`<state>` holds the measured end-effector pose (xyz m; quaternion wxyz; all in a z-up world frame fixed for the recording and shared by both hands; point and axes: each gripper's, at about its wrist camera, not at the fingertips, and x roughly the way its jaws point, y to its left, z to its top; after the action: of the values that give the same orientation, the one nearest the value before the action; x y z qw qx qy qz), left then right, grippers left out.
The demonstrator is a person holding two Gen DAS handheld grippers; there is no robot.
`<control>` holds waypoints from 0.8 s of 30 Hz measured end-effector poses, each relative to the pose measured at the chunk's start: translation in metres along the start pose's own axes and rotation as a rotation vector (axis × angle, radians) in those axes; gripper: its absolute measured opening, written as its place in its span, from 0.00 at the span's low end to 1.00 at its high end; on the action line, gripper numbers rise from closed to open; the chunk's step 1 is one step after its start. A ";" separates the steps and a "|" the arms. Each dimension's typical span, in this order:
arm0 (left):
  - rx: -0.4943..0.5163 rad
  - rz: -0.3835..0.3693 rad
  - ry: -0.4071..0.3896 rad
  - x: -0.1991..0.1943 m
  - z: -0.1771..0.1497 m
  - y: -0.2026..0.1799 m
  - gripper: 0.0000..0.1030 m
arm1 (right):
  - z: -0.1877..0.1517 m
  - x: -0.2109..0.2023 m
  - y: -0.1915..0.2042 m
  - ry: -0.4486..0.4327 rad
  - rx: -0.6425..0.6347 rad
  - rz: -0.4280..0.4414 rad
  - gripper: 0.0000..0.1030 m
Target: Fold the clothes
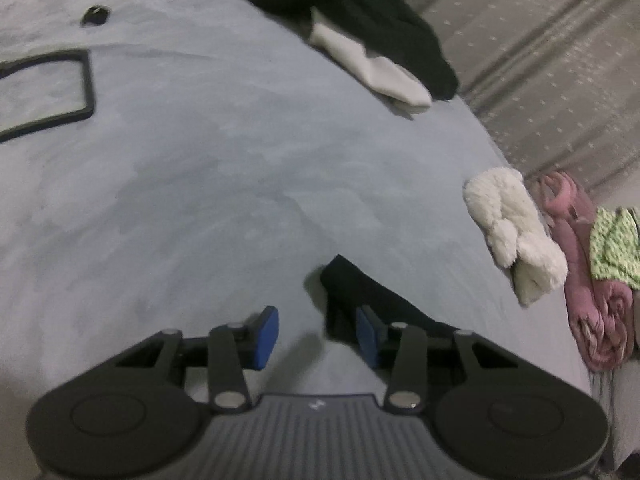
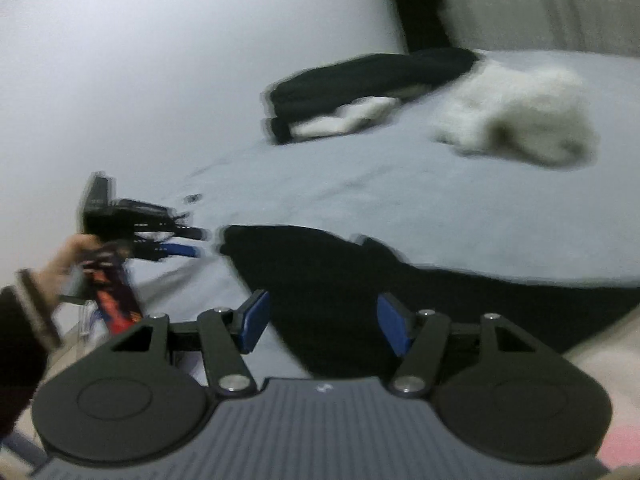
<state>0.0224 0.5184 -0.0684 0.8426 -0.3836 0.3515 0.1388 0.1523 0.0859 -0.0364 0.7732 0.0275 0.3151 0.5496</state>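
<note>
A black garment [image 1: 360,292] lies on the light blue-grey bed sheet [image 1: 200,184]; its corner sits just ahead of my left gripper [image 1: 318,334], which is open with nothing between its blue pads. In the right wrist view the same black garment [image 2: 344,280] spreads across the near bed, and my right gripper [image 2: 320,322] hangs open above it. The left gripper [image 2: 176,240] shows there at the left, held by a hand [image 2: 68,256], its tips next to the garment's corner. That view is blurred.
A black-and-white folded pile [image 1: 372,36] lies at the far bed edge. A white fluffy garment [image 1: 516,232], a pink one [image 1: 580,280] and a green patterned one [image 1: 616,244] sit at the right edge. A black rectangular outline [image 1: 86,88] marks the sheet at left. Patterned carpet [image 1: 540,60] lies beyond.
</note>
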 end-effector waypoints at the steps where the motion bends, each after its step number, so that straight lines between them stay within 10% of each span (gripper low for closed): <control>1: 0.018 -0.010 -0.009 0.002 -0.001 0.000 0.41 | 0.004 0.013 0.007 0.004 -0.033 0.029 0.62; 17: 0.170 -0.148 -0.248 0.018 -0.041 0.014 0.37 | 0.044 0.172 0.037 0.059 -0.264 0.267 0.56; 24: 0.139 -0.197 -0.294 0.016 -0.046 0.024 0.36 | 0.025 0.192 0.051 0.099 -0.385 0.181 0.53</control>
<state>0.0000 0.4995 -0.1139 0.9188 -0.3327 0.1943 0.0857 0.1612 0.2803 -0.0844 0.6953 -0.1194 0.2381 0.6676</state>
